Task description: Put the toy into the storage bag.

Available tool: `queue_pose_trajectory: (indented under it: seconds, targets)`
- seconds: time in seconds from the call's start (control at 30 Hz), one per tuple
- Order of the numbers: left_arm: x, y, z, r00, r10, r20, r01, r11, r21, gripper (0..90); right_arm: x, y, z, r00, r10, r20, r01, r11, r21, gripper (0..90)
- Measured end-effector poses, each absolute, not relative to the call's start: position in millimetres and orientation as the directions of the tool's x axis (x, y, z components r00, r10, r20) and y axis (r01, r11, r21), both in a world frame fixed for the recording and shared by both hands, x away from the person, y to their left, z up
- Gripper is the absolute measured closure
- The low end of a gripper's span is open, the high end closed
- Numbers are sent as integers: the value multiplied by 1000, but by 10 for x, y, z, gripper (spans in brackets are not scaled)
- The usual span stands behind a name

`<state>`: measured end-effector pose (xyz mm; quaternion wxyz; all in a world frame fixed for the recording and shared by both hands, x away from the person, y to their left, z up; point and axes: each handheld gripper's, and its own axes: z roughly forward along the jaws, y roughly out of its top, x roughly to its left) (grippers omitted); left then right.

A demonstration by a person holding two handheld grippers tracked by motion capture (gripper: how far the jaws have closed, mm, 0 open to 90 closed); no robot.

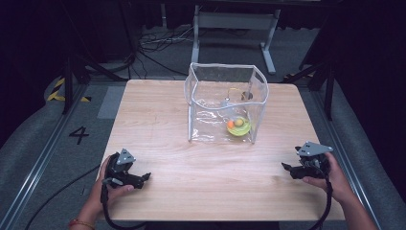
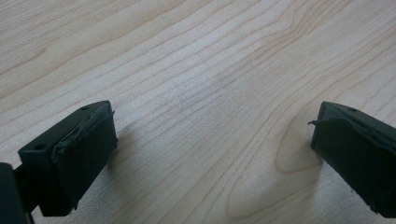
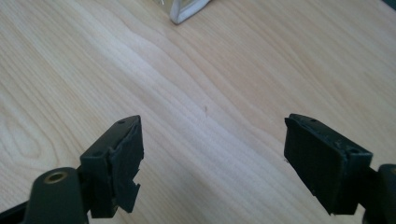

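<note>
Table (image 1: 201, 191): one bag (image 1: 225, 103), two open tools.

A clear plastic open-topped box (image 1: 225, 103) stands on the pale wooden table (image 1: 191, 182) toward twelve o'clock, with a yellow-green ring (image 1: 242, 129) bearing small orange and yellow balls (image 1: 234, 123) inside. The left gripper (image 1: 143, 178) rests at eight o'clock, the right gripper (image 1: 287, 167) at four, both well apart from the box.

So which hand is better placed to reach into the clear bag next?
Probably the right. The right gripper lies nearer the clear bag, on the side where the toys sit. The left gripper is farther off. Both are open and empty.
</note>
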<state>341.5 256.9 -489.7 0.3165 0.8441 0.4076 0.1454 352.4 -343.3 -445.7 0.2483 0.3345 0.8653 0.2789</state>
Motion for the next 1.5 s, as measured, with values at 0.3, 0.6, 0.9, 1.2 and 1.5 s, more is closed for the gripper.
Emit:
queue_pose_trajectory:
  seconds: [0.3,0.6,0.9,1.2,1.5]
  targets:
    - [3415,2569,-4896,626,780,-12,596,-468,653,5,3380,-3684,-4704,-633,756,-168,458,541,705,203]
    - [3414,2568,-4897,626,780,-14,597,-467,652,5,3298,-3893,-4936,-580,813,-53,515,416,749,197]
    - [3414,2569,-4897,626,780,-14,597,-467,653,5,3335,-3924,-4947,-535,845,11,582,359,730,147]
    - [3414,2563,-4897,620,784,-15,600,-462,652,5,3338,-3909,-4950,-500,866,11,602,338,723,95]
    - [3410,2558,-4899,613,790,-14,603,-457,654,4,3341,-3906,-4952,-489,872,8,608,335,720,77]
